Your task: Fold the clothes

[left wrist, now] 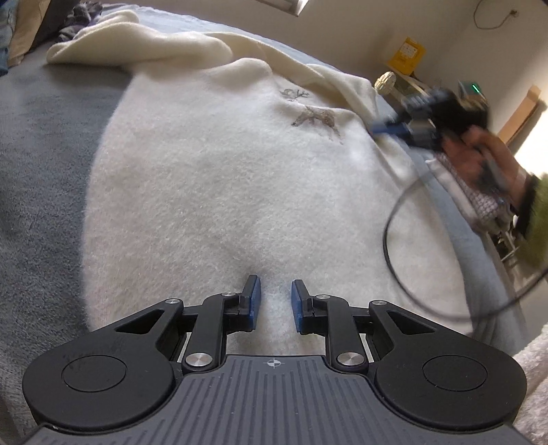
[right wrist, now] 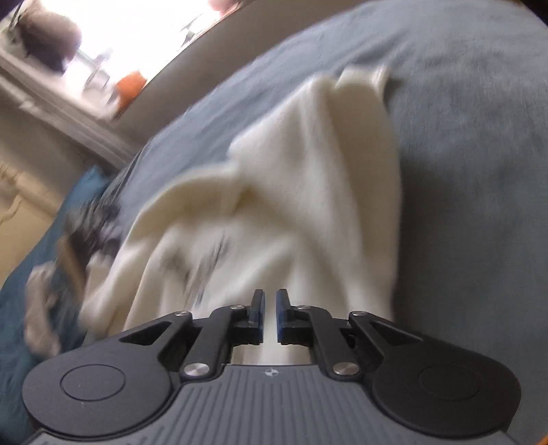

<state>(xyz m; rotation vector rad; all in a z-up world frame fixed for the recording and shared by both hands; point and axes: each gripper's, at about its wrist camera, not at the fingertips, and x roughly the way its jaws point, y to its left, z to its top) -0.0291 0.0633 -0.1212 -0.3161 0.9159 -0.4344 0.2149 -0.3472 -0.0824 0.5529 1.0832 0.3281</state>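
Observation:
A cream fleece sweater (left wrist: 222, 171) with a small deer motif (left wrist: 315, 118) lies spread on a grey bed cover (left wrist: 41, 171). My left gripper (left wrist: 275, 297) sits at the sweater's near edge. Its blue pads stand a little apart with thick fabric bunched between them, and a crease runs into the gap. In the same view my right gripper (left wrist: 394, 126) is blurred at the sweater's far right edge, held by a hand (left wrist: 479, 161). In the right wrist view the right gripper (right wrist: 270, 308) is nearly shut on a strip of the sweater (right wrist: 308, 171), which drapes away from it.
A dark patterned garment (left wrist: 78, 17) and pillows (left wrist: 20, 34) lie at the bed's far left. A black cable (left wrist: 390, 232) loops over the bed's right edge. A yellow box (left wrist: 407, 54) stands by the wall. A teal blanket (right wrist: 34, 291) and a windowsill (right wrist: 68, 99) show left.

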